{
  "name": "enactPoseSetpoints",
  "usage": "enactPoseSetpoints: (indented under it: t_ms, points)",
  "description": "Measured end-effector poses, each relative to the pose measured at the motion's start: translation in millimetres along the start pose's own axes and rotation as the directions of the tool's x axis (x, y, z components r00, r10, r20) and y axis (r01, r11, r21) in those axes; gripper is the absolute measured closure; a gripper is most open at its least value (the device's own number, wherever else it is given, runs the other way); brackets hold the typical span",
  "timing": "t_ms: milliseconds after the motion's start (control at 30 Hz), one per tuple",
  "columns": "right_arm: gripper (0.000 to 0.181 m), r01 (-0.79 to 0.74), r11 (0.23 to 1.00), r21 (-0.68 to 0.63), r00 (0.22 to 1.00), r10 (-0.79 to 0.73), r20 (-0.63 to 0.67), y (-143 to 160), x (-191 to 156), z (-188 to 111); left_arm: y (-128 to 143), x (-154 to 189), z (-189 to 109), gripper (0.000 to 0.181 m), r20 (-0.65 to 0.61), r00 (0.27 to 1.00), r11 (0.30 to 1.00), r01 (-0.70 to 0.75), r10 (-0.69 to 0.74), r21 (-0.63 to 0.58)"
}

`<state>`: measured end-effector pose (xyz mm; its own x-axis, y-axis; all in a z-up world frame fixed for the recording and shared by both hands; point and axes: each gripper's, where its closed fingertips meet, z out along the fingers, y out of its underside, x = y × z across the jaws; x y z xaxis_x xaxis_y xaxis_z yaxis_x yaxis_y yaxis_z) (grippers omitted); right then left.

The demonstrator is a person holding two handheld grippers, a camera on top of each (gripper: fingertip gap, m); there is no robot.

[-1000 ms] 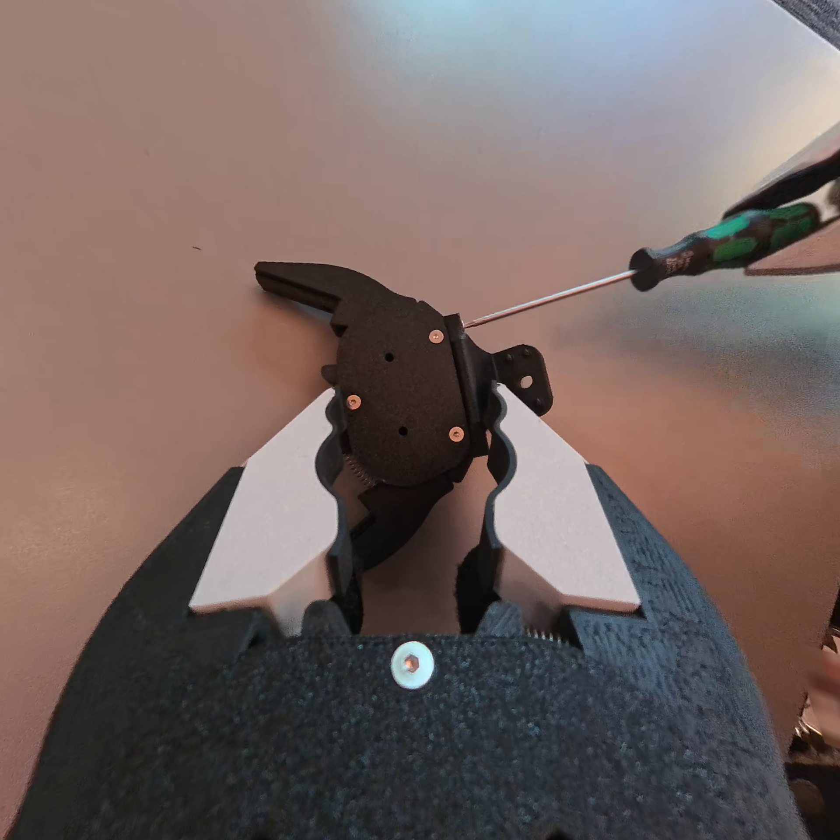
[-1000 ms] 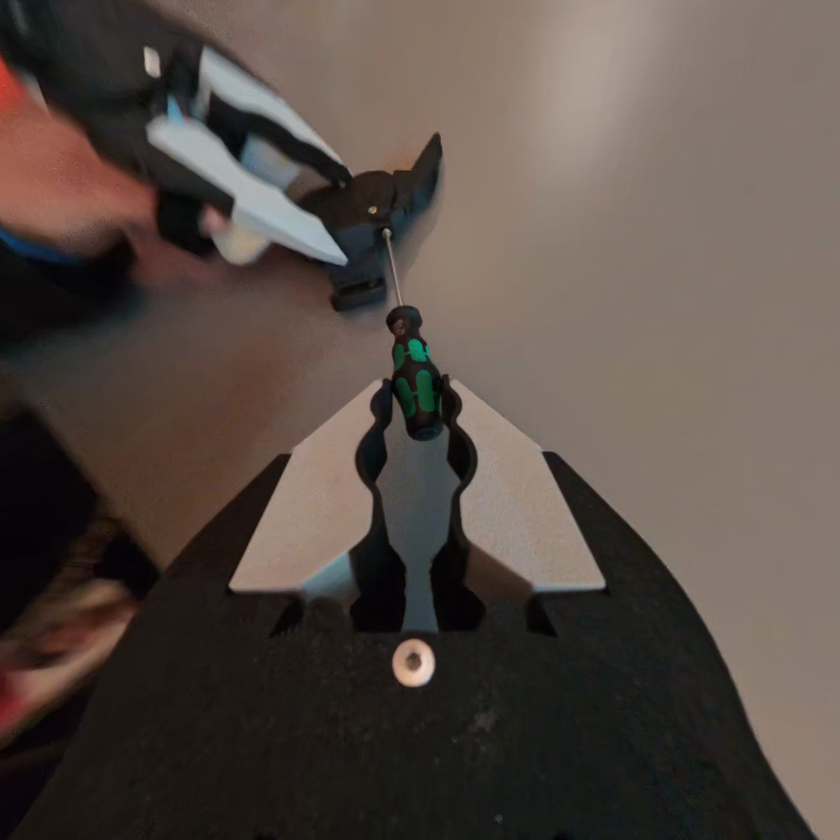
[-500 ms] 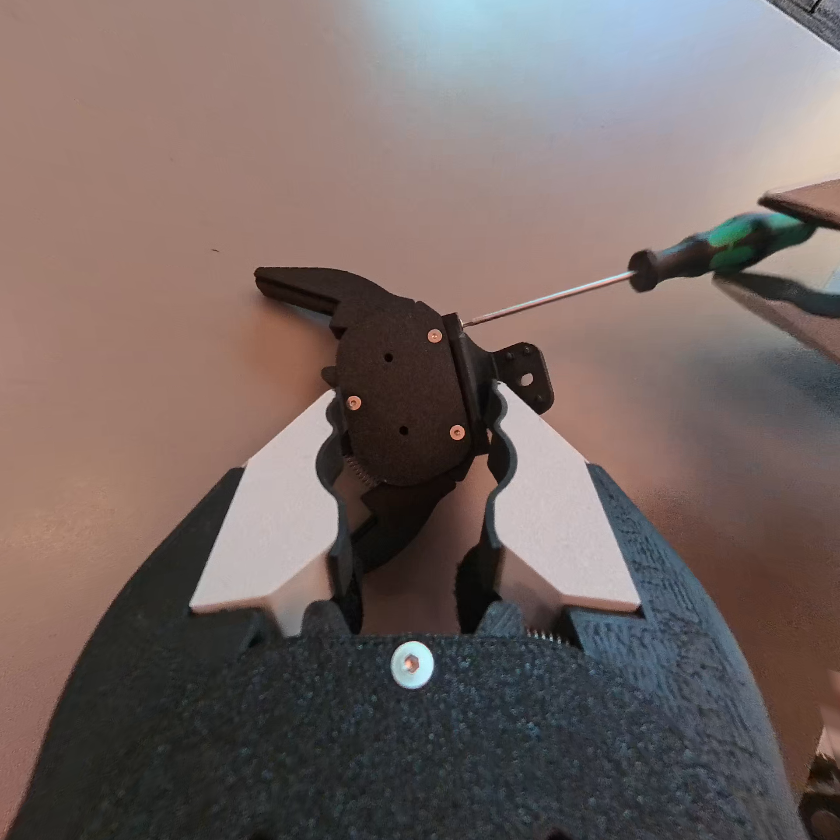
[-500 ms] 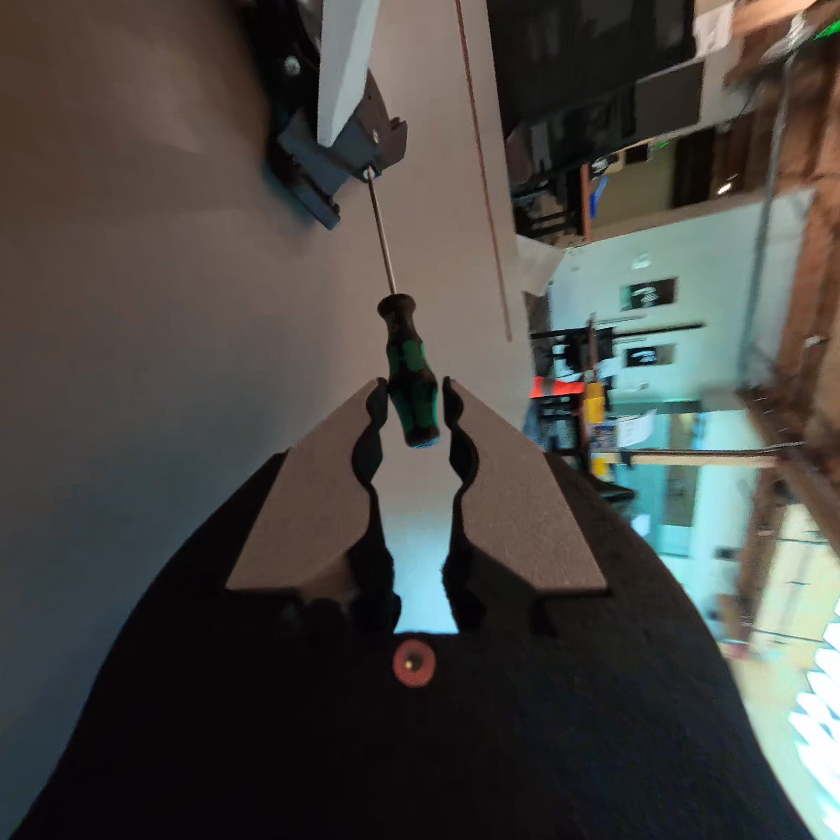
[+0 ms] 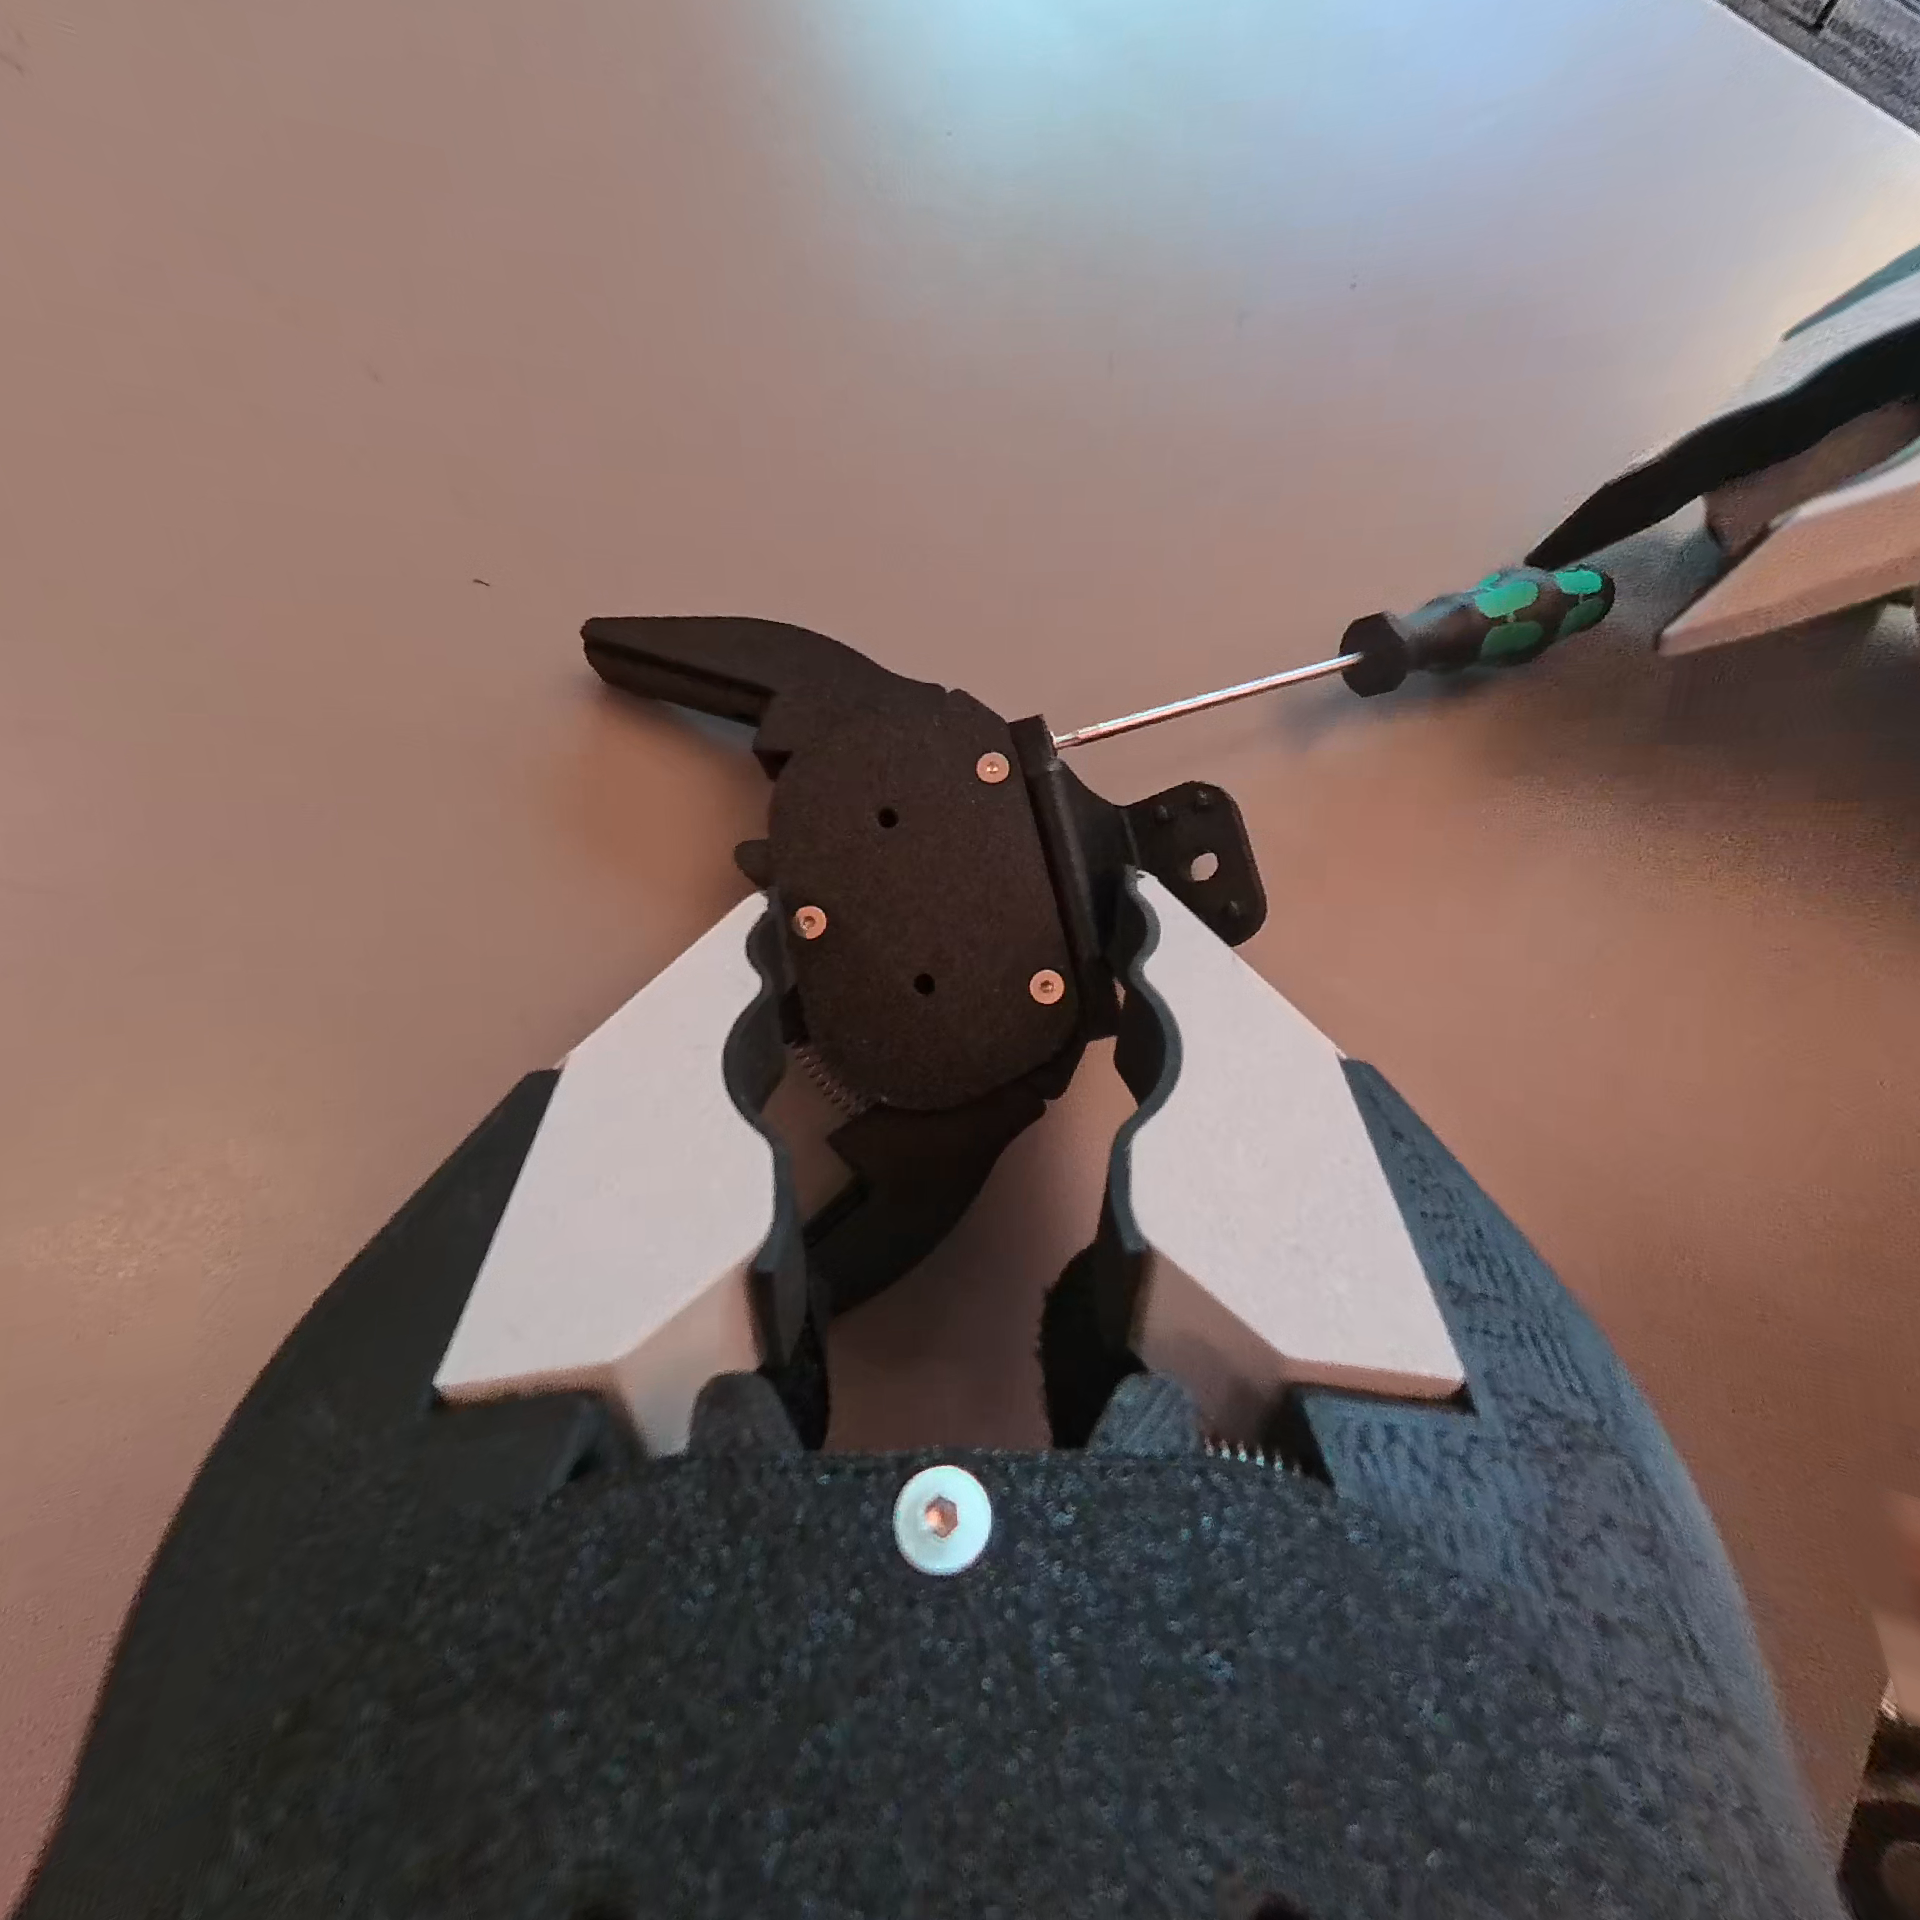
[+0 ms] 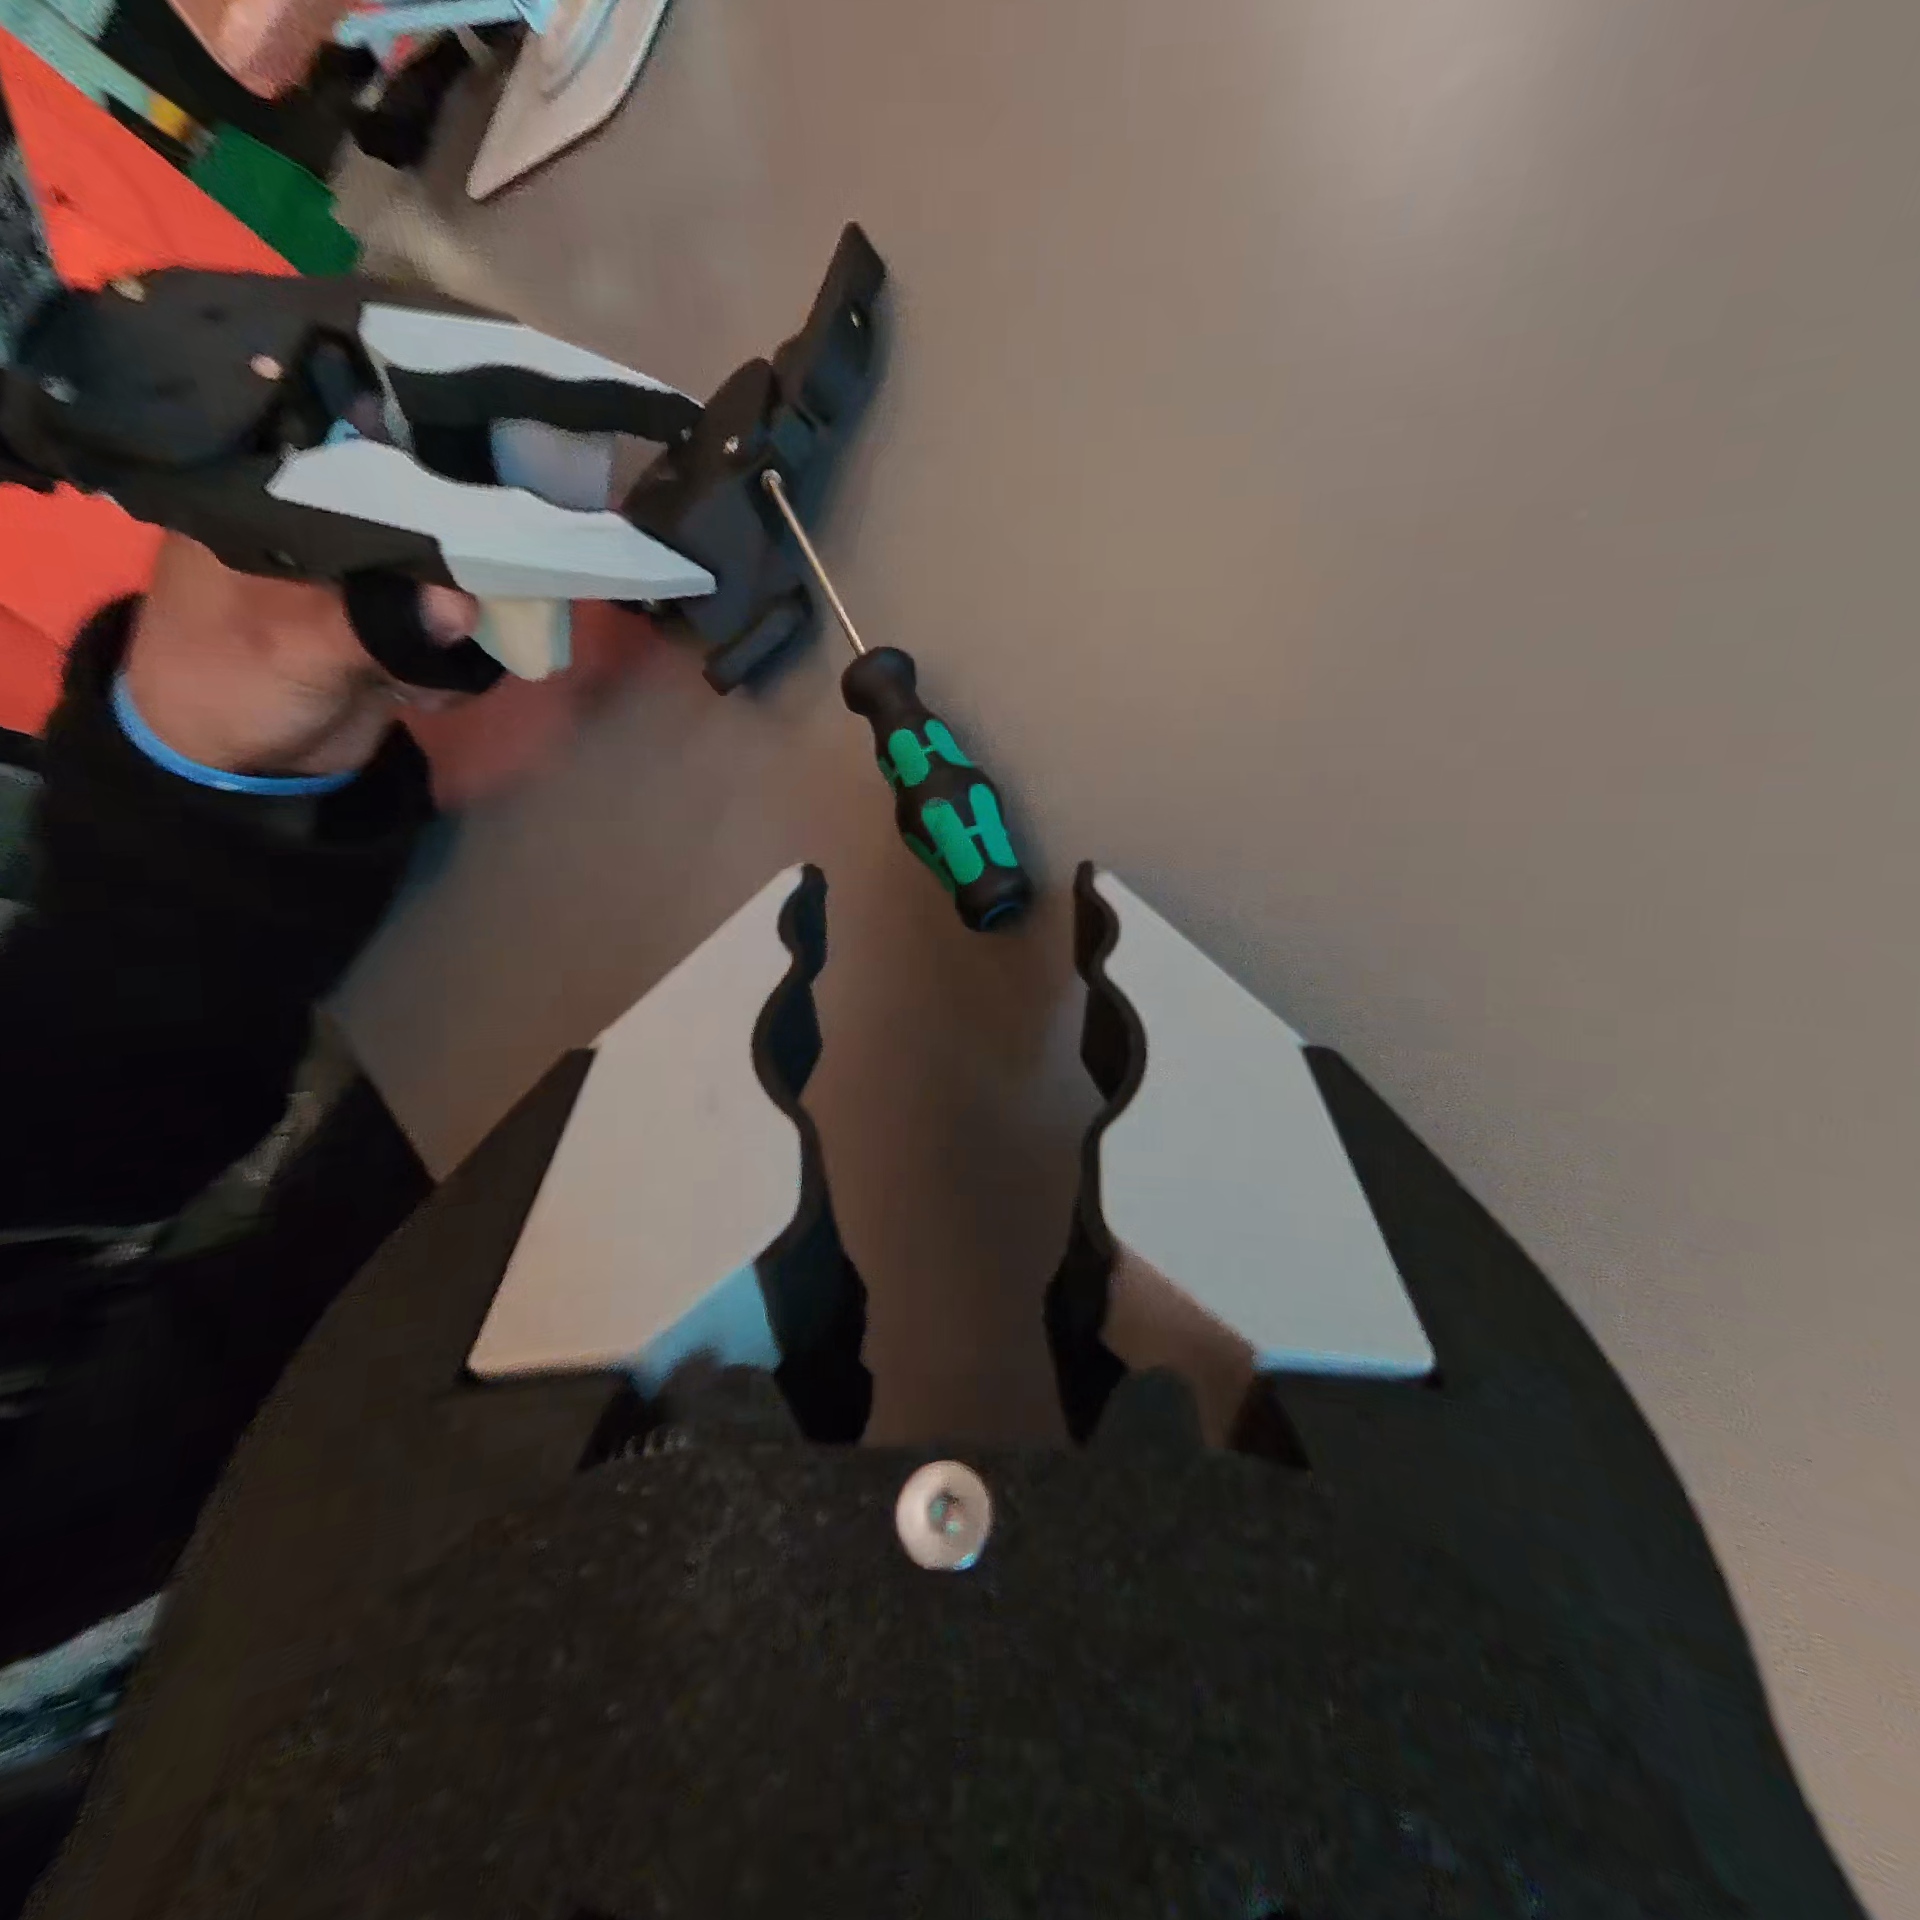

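My left gripper (image 5: 948, 899) is shut on a black printed part (image 5: 883, 769), an oval plate with copper screws and a curved lever, resting on the table. A screwdriver (image 5: 1486, 634) with a green and black handle has its thin shaft tip in the part's right side. My right gripper (image 6: 948, 883) is open, its jaws wide apart. The screwdriver's handle (image 6: 951, 821) sits just ahead of and between the fingertips, untouched. The right wrist view also shows the left gripper (image 6: 665, 499) clamped on the part (image 6: 769, 457), held by a hand (image 6: 260, 675).
The brown-grey table (image 5: 416, 312) spreads around the part, with its far edge at the upper right (image 5: 1808, 94). A person's black sleeve (image 6: 156, 987) fills the left of the right wrist view. Orange and green things (image 6: 125, 208) and a pale flat piece (image 6: 561, 114) lie beyond.
My right gripper opened, let go of the screwdriver handle and drew back a little; its view rolled back level. The left gripper and the black part stayed put.
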<state>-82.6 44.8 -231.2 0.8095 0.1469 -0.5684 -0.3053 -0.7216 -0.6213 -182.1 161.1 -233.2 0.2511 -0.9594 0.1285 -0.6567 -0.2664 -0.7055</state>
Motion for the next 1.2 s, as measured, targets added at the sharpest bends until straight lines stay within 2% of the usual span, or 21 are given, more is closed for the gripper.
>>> enactPoseSetpoints:
  t_ms: [100, 167, 200, 300, 367, 400, 433, 467, 500, 567, 600, 633, 700, 800, 867, 1000, 1167, 1200]
  points:
    - [0.146, -0.042, 0.998, -0.036, 0.997, 0.044, 0.065, -0.8, -3.5, 5.9, -0.1, 0.0, 0.0, 0.118, 0.000, 1.000, 1.000, 0.000, 0.000, 0.001]
    - [0.161, -0.029, 0.996, -0.079, 0.996, 0.035, 0.077, 3.0, -6.2, 11.4, -0.1, -0.1, 0.0, 0.118, 0.001, 1.000, 1.000, 0.001, -0.001, 0.001]
    - [0.162, -0.012, 0.995, -0.096, 0.997, 0.019, 0.073, 5.5, -7.0, 13.5, -0.2, -0.3, 0.0, 0.118, 0.003, 1.000, 1.000, 0.002, -0.002, 0.002]
    - [0.162, 0.140, 0.986, -0.086, 0.990, -0.139, 0.018, 5.0, -10.2, 11.7, -0.2, -0.6, 0.0, 0.118, 0.004, 1.000, 1.000, 0.003, -0.003, 0.002]
    - [0.163, 0.364, 0.925, -0.106, 0.919, -0.375, -0.118, -1.1, -11.4, 6.5, -0.2, -0.5, 0.0, 0.118, 0.002, 1.000, 1.000, 0.003, -0.003, 0.002]
    - [0.163, 0.504, 0.849, -0.157, 0.826, -0.528, -0.200, -4.1, -12.9, 3.8, -0.2, -0.4, 0.0, 0.118, 0.003, 1.000, 1.000, 0.003, -0.003, 0.002]
    - [0.164, 0.635, 0.739, -0.225, 0.680, -0.673, -0.291, -9.3, -14.0, 0.4, -0.2, -0.4, 0.0, 0.118, 0.002, 1.000, 1.000, 0.003, -0.003, 0.002]
    - [0.164, 0.739, 0.598, -0.309, 0.487, -0.792, -0.368, -15.8, -17.0, -3.5, -0.1, -0.4, 0.0, 0.118, 0.003, 1.000, 1.000, 0.003, -0.003, 0.002]
    - [0.164, 0.808, 0.428, -0.404, 0.250, -0.871, -0.422, -22.8, -22.3, -7.2, -0.2, -0.6, 0.0, 0.118, 0.004, 1.000, 1.000, 0.004, -0.004, 0.002]
    - [0.164, 0.791, 0.062, -0.608, -0.261, -0.865, -0.429, -33.1, -35.0, -11.7, -0.2, -1.2, 0.0, 0.118, 0.009, 1.000, 1.000, 0.007, -0.007, 0.003]
    - [0.164, 0.731, -0.074, -0.679, -0.452, -0.797, -0.400, -35.2, -41.4, -11.7, -0.4, -2.3, -0.1, 0.118, 0.015, 1.000, 1.000, 0.013, -0.013, 0.005]
    - [0.164, 0.691, -0.147, -0.708, -0.551, -0.741, -0.384, -34.7, -45.8, -10.6, -0.4, -3.3, -0.2, 0.118, 0.019, 1.000, 1.000, 0.016, -0.016, 0.006]
    - [0.164, 0.689, -0.167, -0.705, -0.569, -0.727, -0.385, -33.6, -45.9, -9.9, -0.4, -3.5, -0.3, 0.118, 0.018, 1.000, 1.000, 0.017, -0.017, 0.006]
    - [0.163, 0.708, -0.131, -0.694, -0.532, -0.745, -0.402, -39.0, -41.7, -11.6, -0.2, -3.1, -0.4, 0.118, 0.016, 1.000, 1.000, 0.016, -0.016, 0.005]
    - [0.163, 0.746, -0.078, -0.662, -0.461, -0.777, -0.429, -37.2, -39.1, -10.7, -0.2, -3.1, -0.4, 0.118, 0.016, 1.000, 1.000, 0.016, -0.016, 0.005]
    - [0.163, 0.801, 0.079, -0.593, -0.244, -0.862, -0.445, -26.8, -22.6, -7.0, -0.2, -2.9, -0.4, 0.118, 0.014, 1.000, 1.000, 0.015, -0.015, 0.005]
    - [0.162, 0.829, 0.180, -0.530, -0.107, -0.878, -0.466, -19.9, -11.9, -1.3, -0.2, -3.0, -0.4, 0.118, 0.013, 1.000, 1.000, 0.015, -0.015, 0.005]
    - [0.157, 0.834, 0.195, -0.516, -0.090, -0.875, -0.475, -20.6, -12.1, -1.0, -0.2, -3.0, -0.4, 0.118, 0.013, 1.000, 1.000, 0.015, -0.015, 0.005]
